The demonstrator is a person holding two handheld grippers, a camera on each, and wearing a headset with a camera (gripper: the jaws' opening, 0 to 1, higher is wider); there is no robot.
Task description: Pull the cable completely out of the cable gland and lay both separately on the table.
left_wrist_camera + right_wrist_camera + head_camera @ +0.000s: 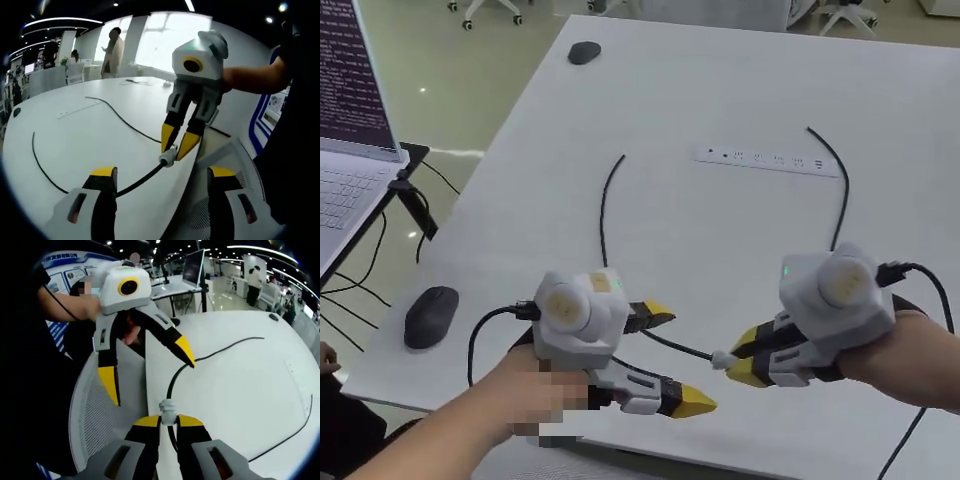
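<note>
A small white cable gland point(721, 358) point(168, 158) point(168, 411) sits on the end of a long black cable point(603, 215) point(136, 183) point(225, 348) that trails away across the white table point(720, 90). My right gripper point(730, 366) point(173, 151) point(168, 421) is shut on the gland just above the table's near edge. My left gripper point(685, 360) point(162, 172) point(152, 381) faces it with its yellow-tipped jaws wide open. The cable runs between those jaws without touching them.
A second black cable point(841, 190) point(117, 114) point(295, 432) and a white power strip point(765, 160) lie farther back. Two computer mice point(430, 316) point(584, 52) rest near the left edge. A laptop point(350, 130) stands on a side stand at left.
</note>
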